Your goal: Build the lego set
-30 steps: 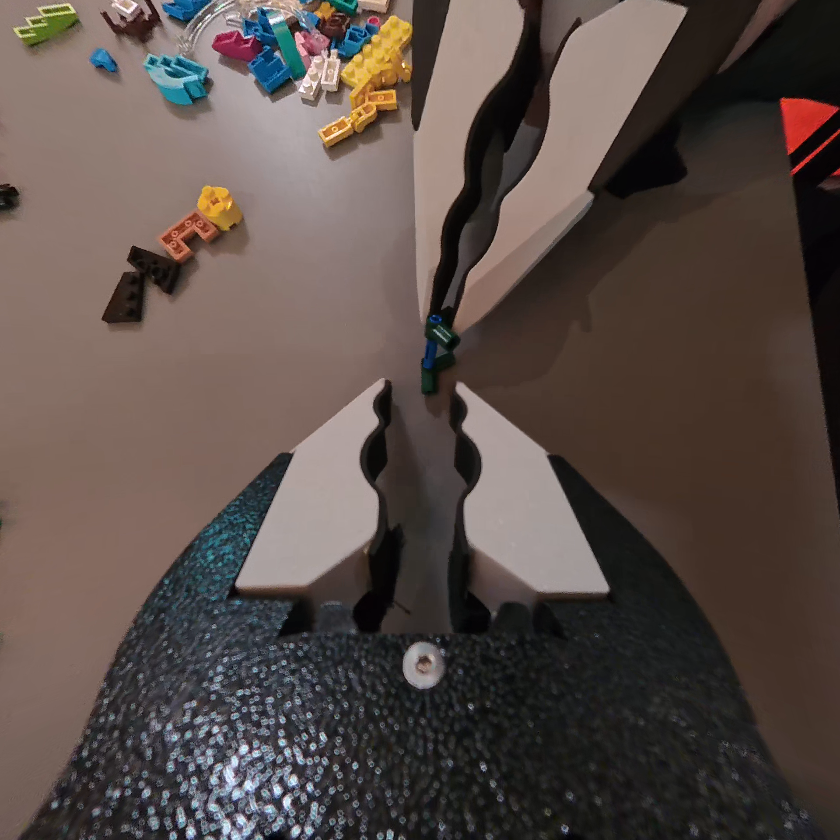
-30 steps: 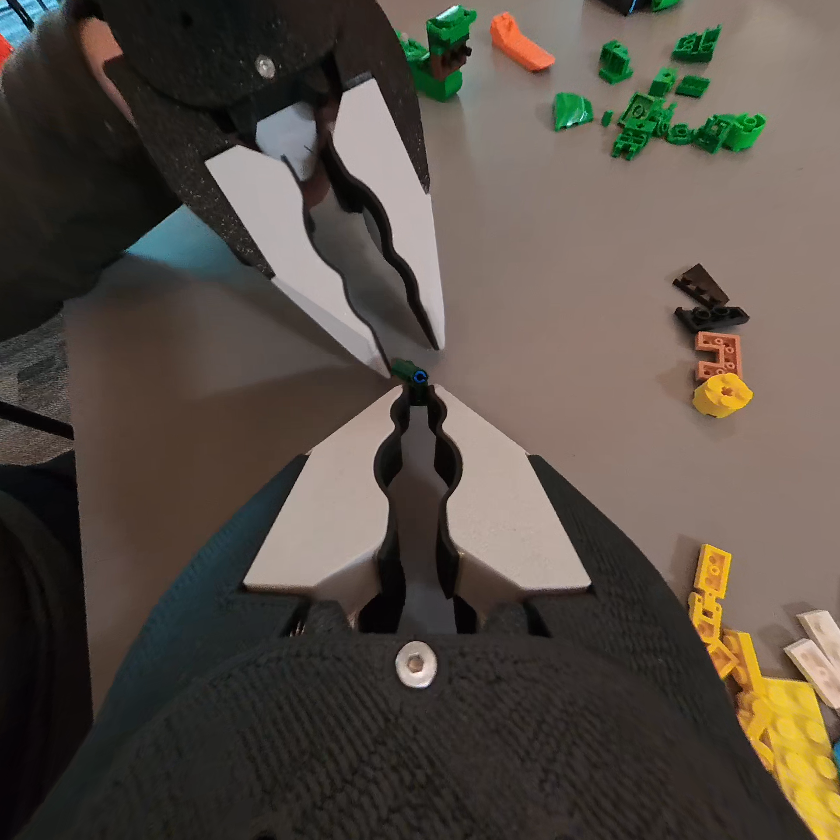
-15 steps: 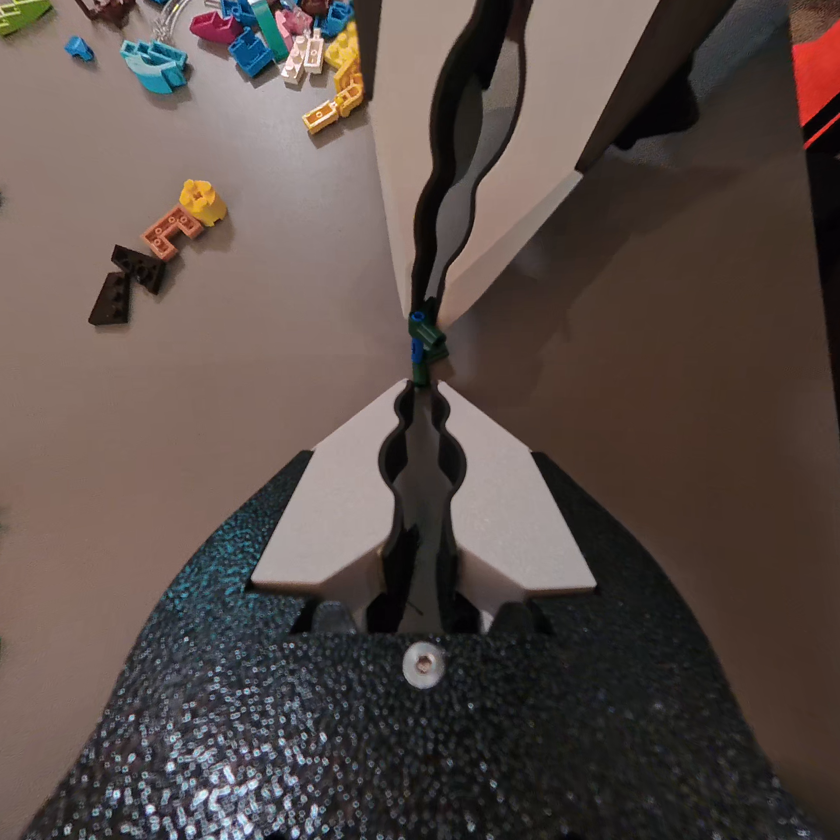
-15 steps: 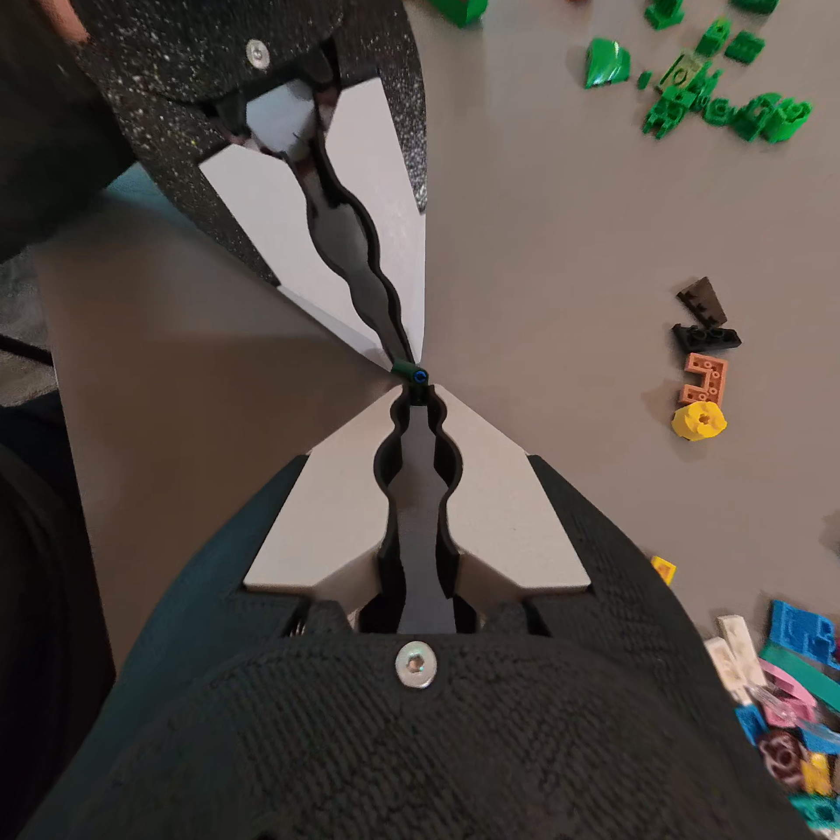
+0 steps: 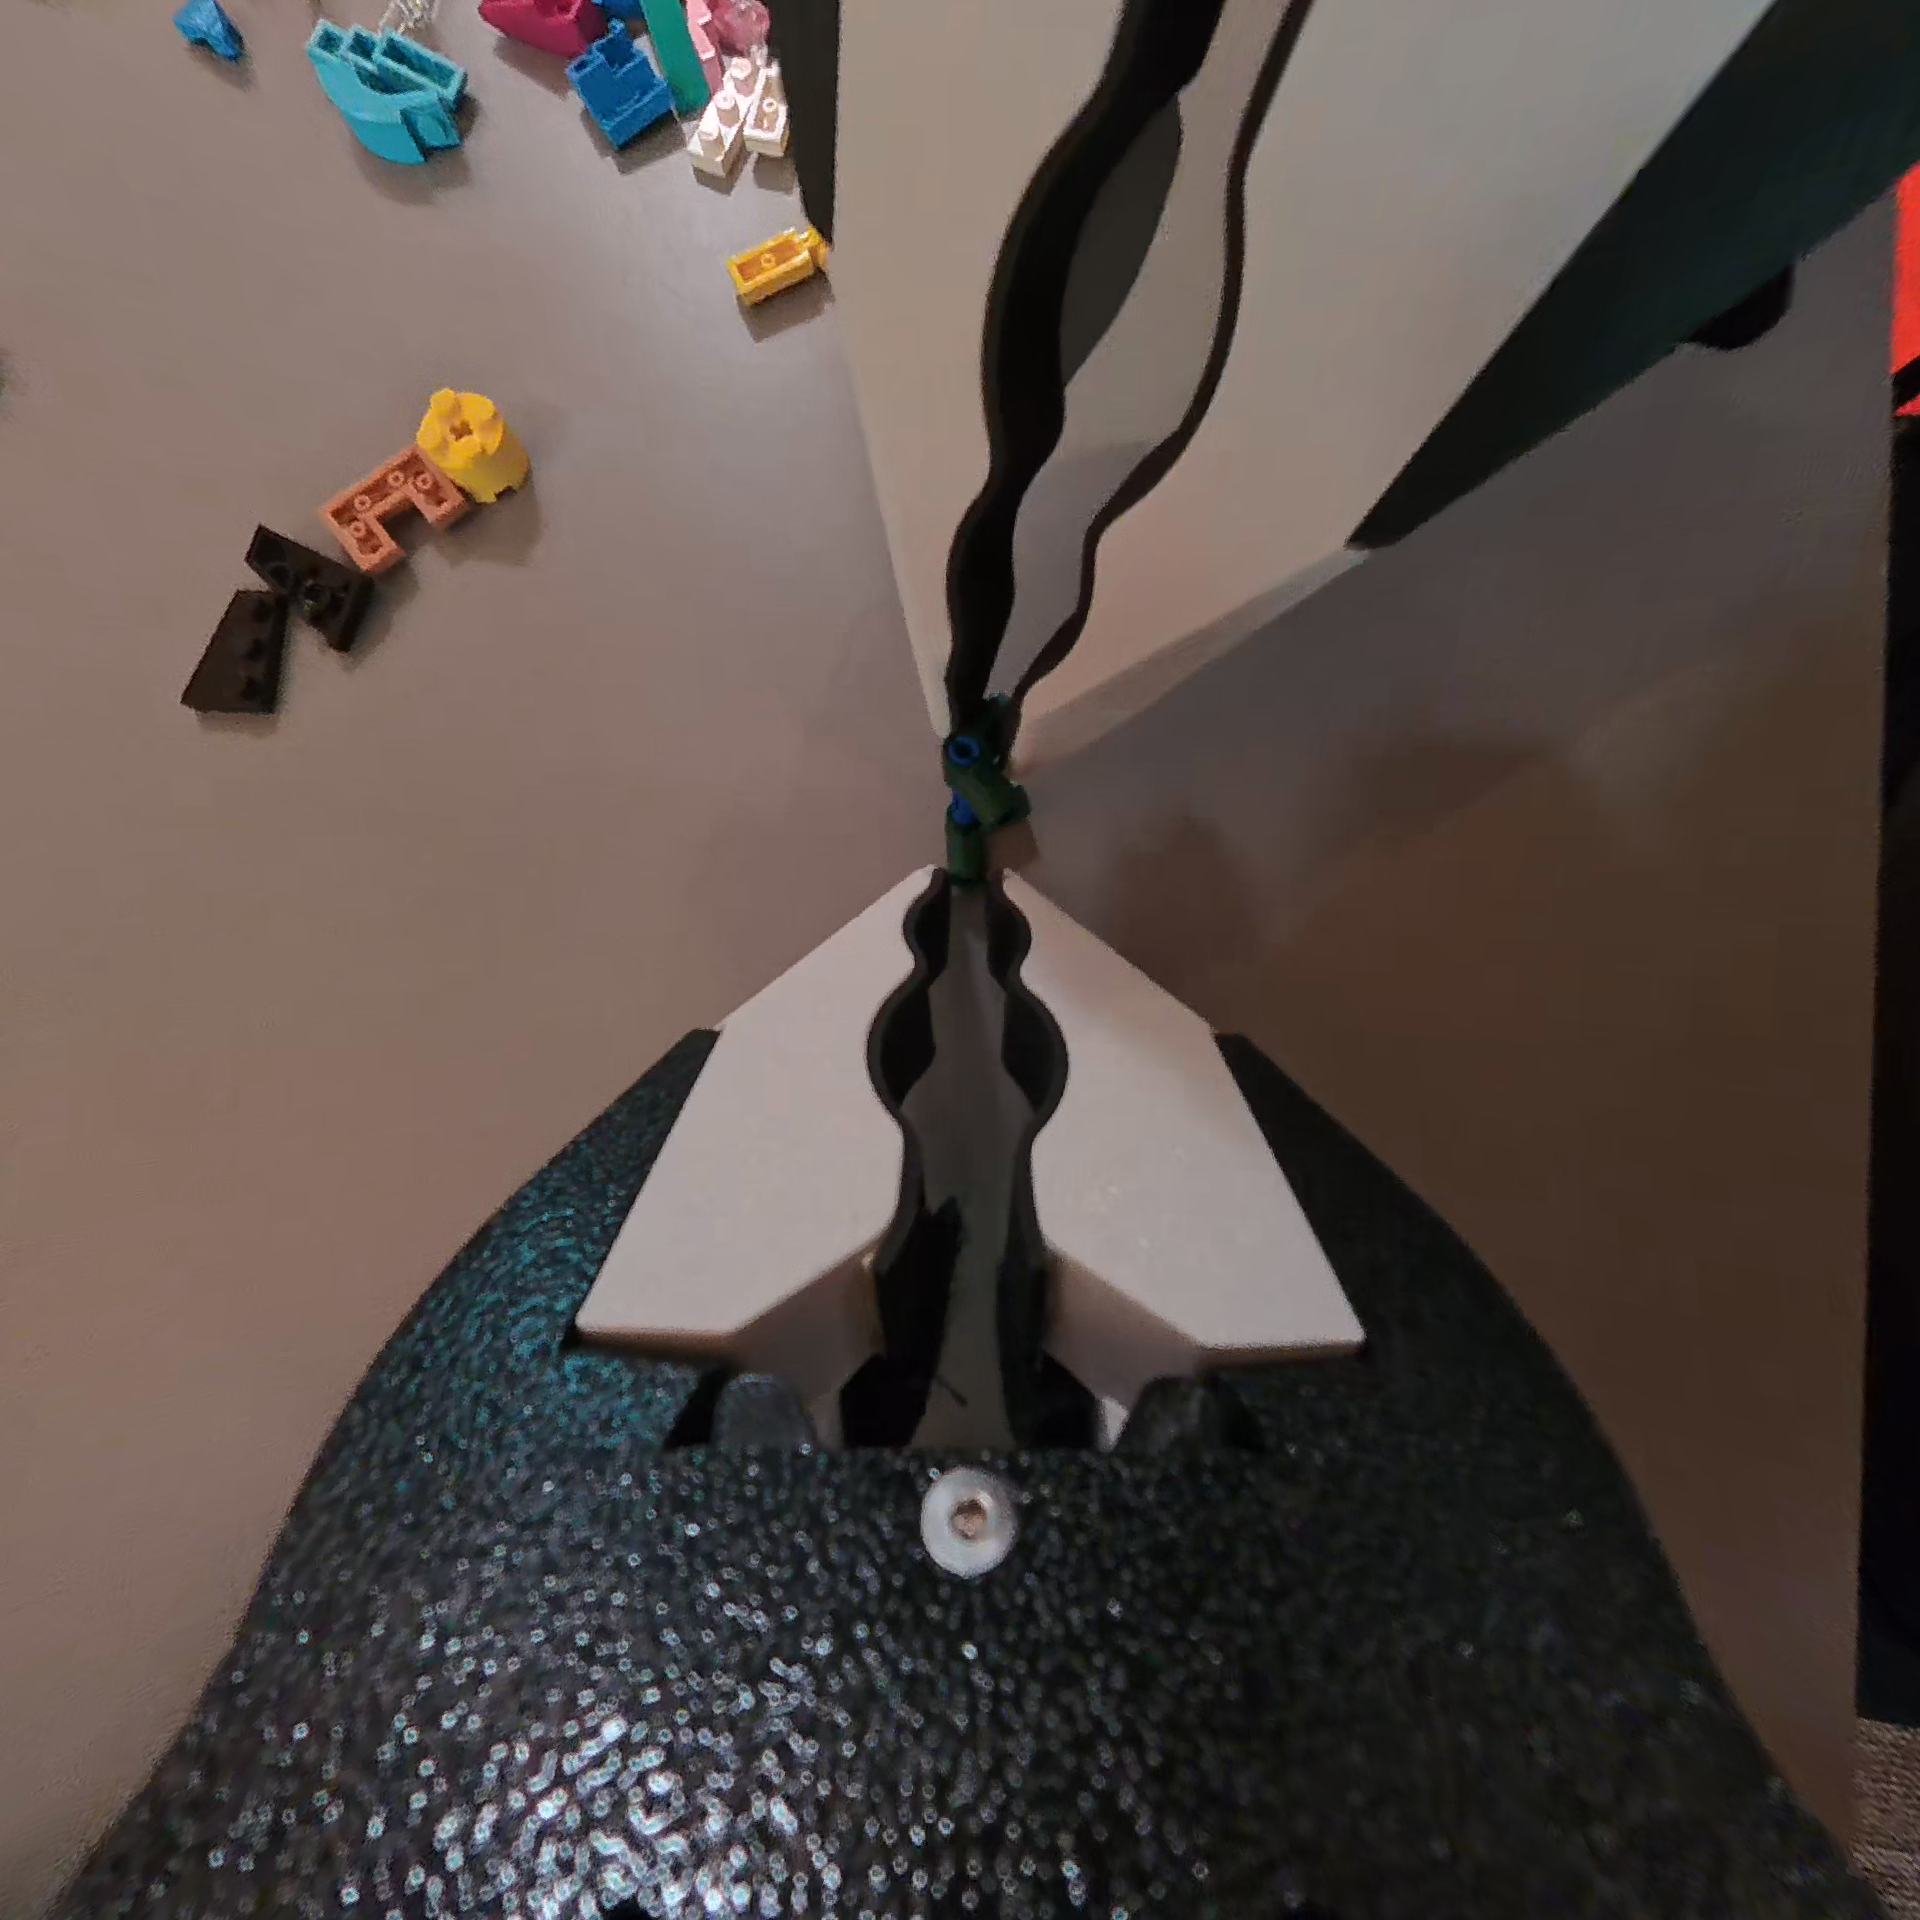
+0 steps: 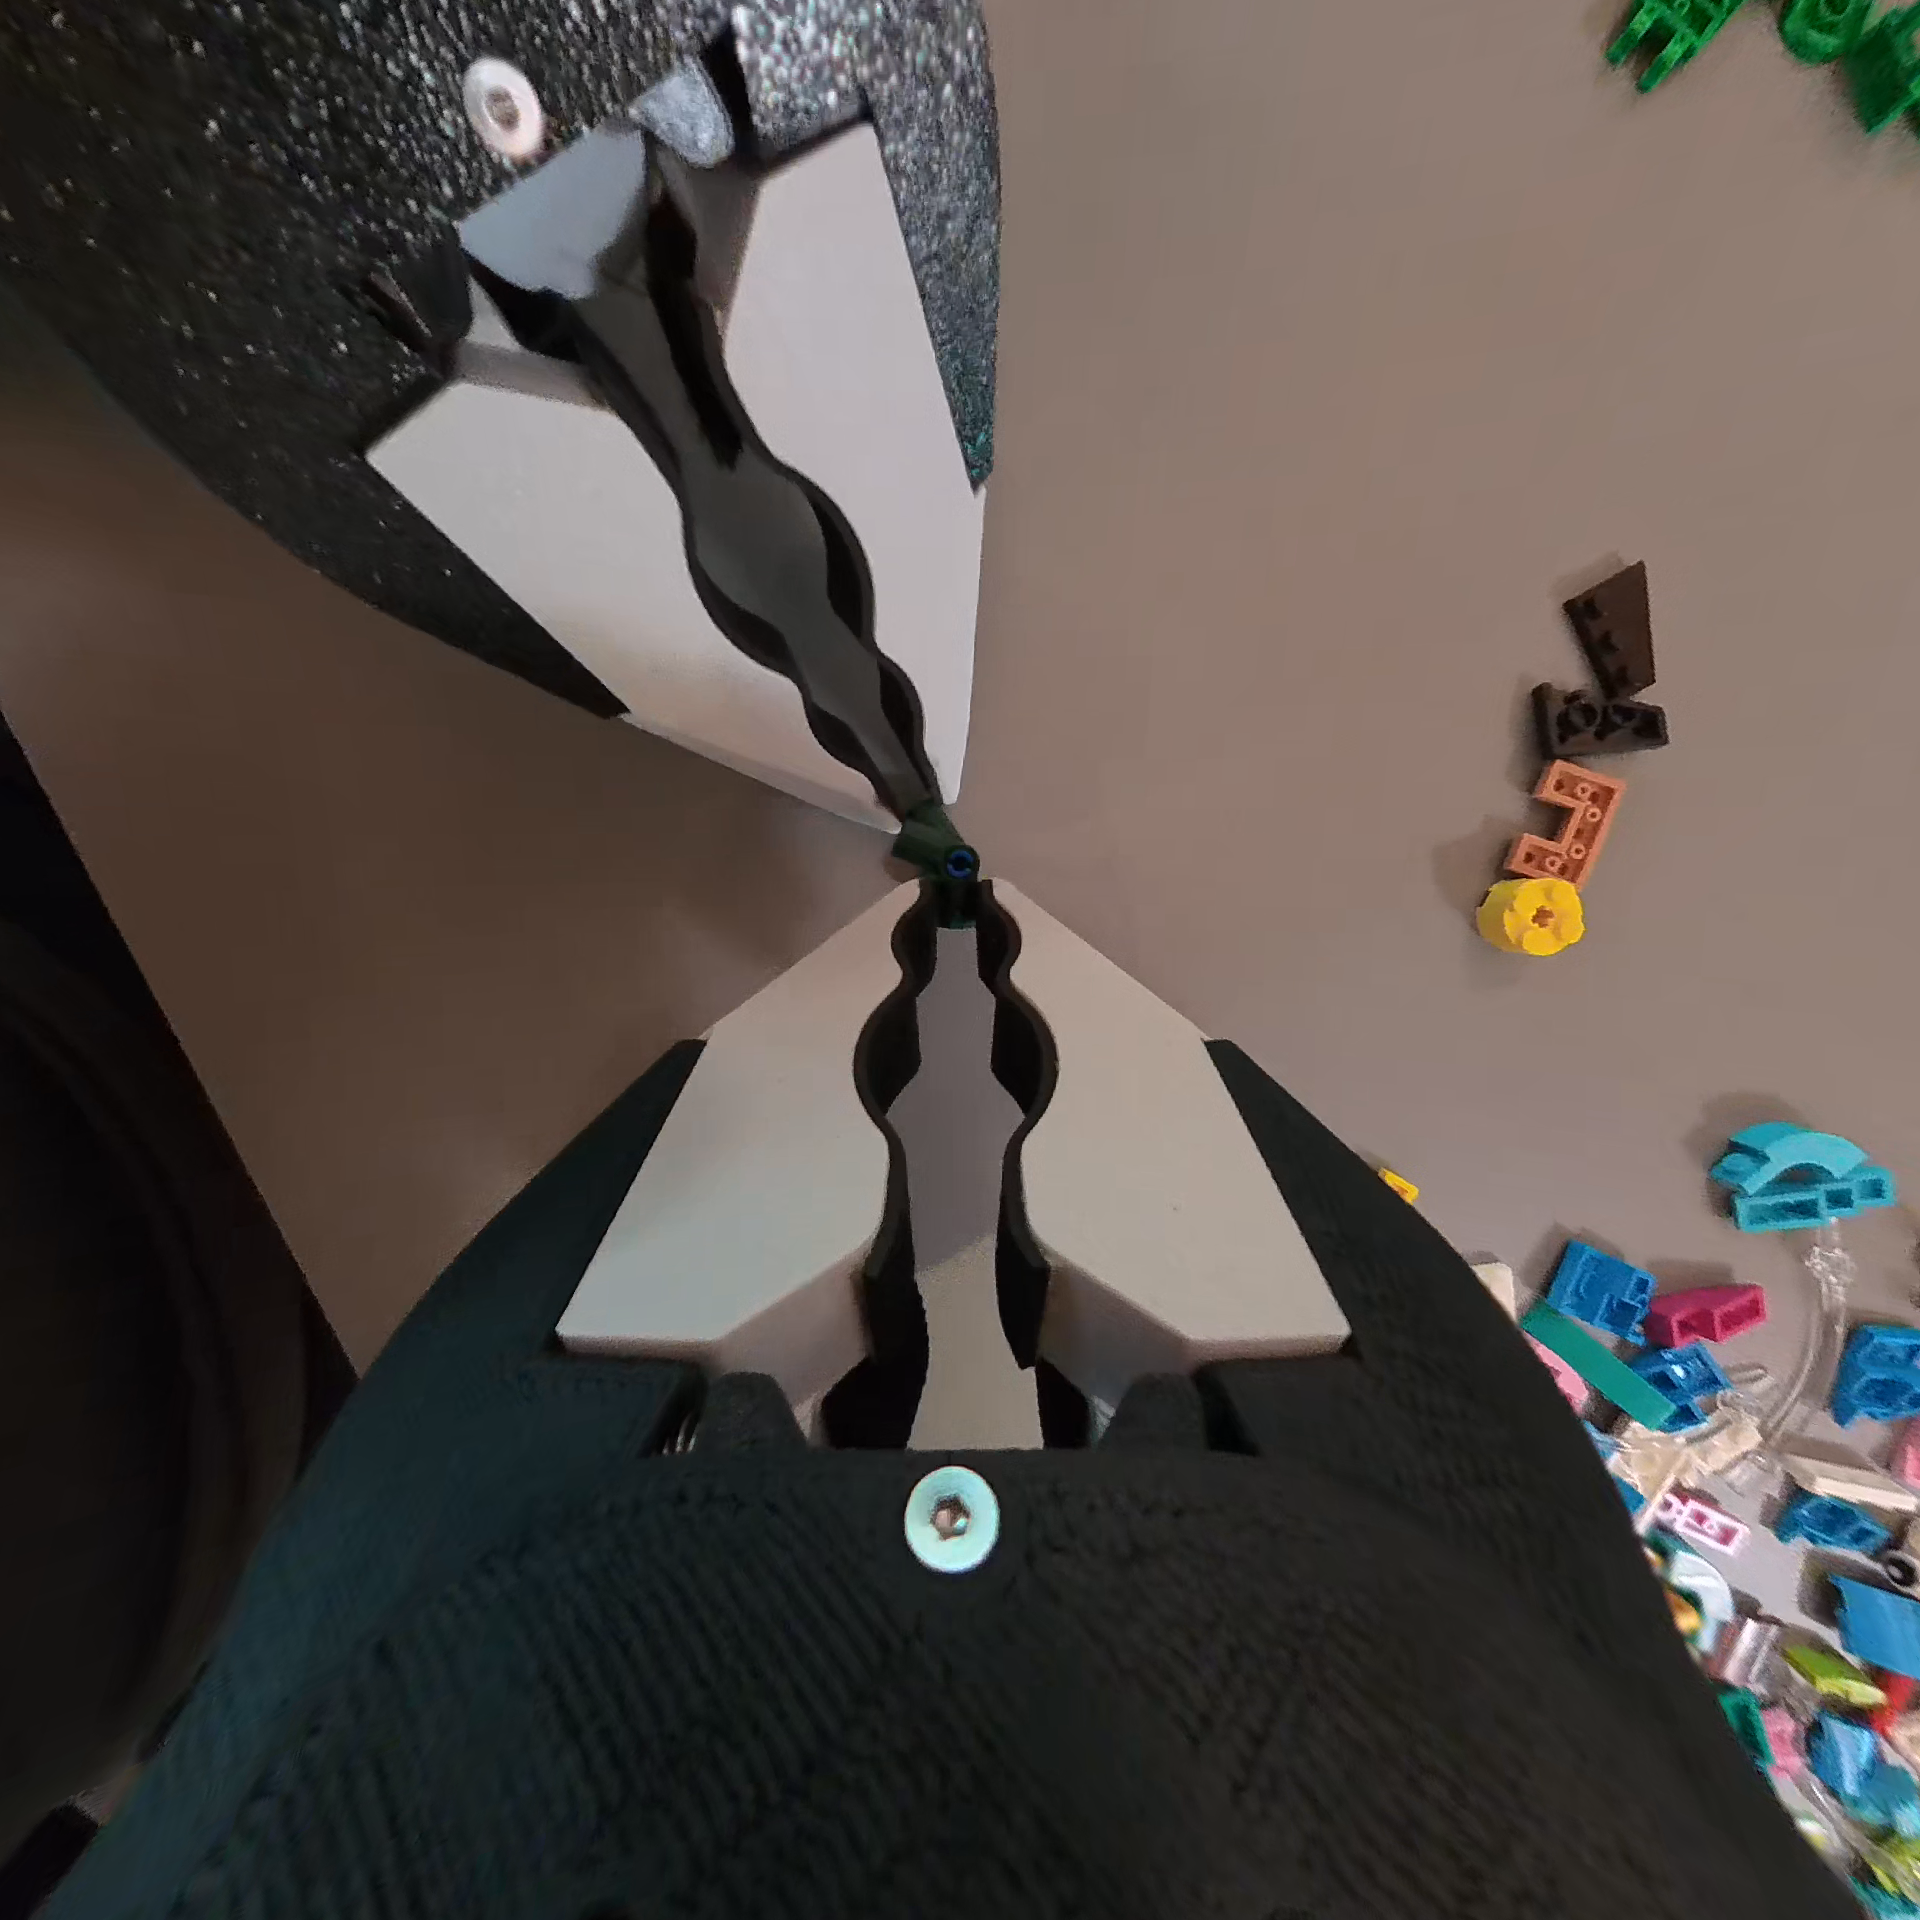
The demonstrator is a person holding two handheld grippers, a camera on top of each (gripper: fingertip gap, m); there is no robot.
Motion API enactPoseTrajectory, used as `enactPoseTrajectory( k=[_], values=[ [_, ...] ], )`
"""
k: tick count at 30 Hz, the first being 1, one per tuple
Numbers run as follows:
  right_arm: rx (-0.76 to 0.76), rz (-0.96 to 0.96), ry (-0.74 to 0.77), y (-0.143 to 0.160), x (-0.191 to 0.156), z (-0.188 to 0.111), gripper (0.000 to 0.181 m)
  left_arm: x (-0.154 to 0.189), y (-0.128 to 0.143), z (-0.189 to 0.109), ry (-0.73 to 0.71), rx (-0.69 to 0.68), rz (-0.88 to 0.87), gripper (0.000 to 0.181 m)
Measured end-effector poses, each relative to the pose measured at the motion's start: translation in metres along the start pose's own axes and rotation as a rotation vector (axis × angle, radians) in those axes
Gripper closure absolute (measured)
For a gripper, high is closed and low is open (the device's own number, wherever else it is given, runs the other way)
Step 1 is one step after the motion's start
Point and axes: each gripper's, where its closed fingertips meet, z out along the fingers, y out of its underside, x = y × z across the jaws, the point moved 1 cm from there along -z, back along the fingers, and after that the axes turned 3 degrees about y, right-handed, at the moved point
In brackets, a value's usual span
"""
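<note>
Left gripper (image 5: 966,883) first, seen from its own camera: its two pale fingers are pinched in tight on the near end of a tiny dark green piece with blue pins (image 5: 975,800), held up above the grey table (image 5: 520,935). Coming in from the top of the same view, the right gripper (image 5: 982,717) has its tips clamped on the far end of that same little assembly, so the two tools meet nose to nose with the piece bridging between them. Off to the left on the table sit a yellow round brick (image 5: 473,457), touching a salmon angled plate (image 5: 390,514), and just beside that two black wedge plates (image 5: 275,634). A lone yellow brick (image 5: 777,265) lies further up, and a jumble of teal, blue, pink and white bricks (image 5: 582,73) crowds the top edge.

Over to the right wrist camera: the right gripper (image 6: 954,896) is closed on the green piece (image 6: 935,847), one blue pin facing the lens. The left gripper (image 6: 920,816) reaches down from the upper left, nipping the other end. To the right lie the black wedges (image 6: 1605,675), salmon plate (image 6: 1569,821) and yellow round brick (image 6: 1532,916). A colourful pile of bricks (image 6: 1714,1403) fills the lower right; green bricks (image 6: 1787,42) sit blurred in the top corner.
</note>
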Motion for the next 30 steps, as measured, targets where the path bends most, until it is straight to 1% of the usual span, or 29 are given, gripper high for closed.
enactPoseTrajectory(
  k=[1, 14, 18, 25, 30],
  values=[
    [-0.006, -0.002, 0.005, 0.0, 0.0, 0.0, 0.176, 0.0, 0.0, 0.0, -0.001, 0.0, 0.004, 0.176],
    [-0.064, 0.008, 0.029, -0.001, -0.001, 0.001, 0.176, 0.0, 0.0, 0.0, -0.004, -0.002, -0.002, 0.177],
    [-0.079, 0.015, 0.04, 0.006, 0.002, 0.003, 0.176, 0.0, 0.0, 0.0, -0.004, -0.003, -0.002, 0.176],
    [-0.012, 0.024, 0.056, 0.009, 0.001, 0.004, 0.176, 0.001, -0.001, 0.0, 0.003, 0.003, -0.004, 0.177],
    [0.029, -0.04, 0.09, 0.01, 0.0, 0.003, 0.176, 0.003, -0.001, 0.001, 0.022, 0.027, 0.002, 0.176]
  ],
)
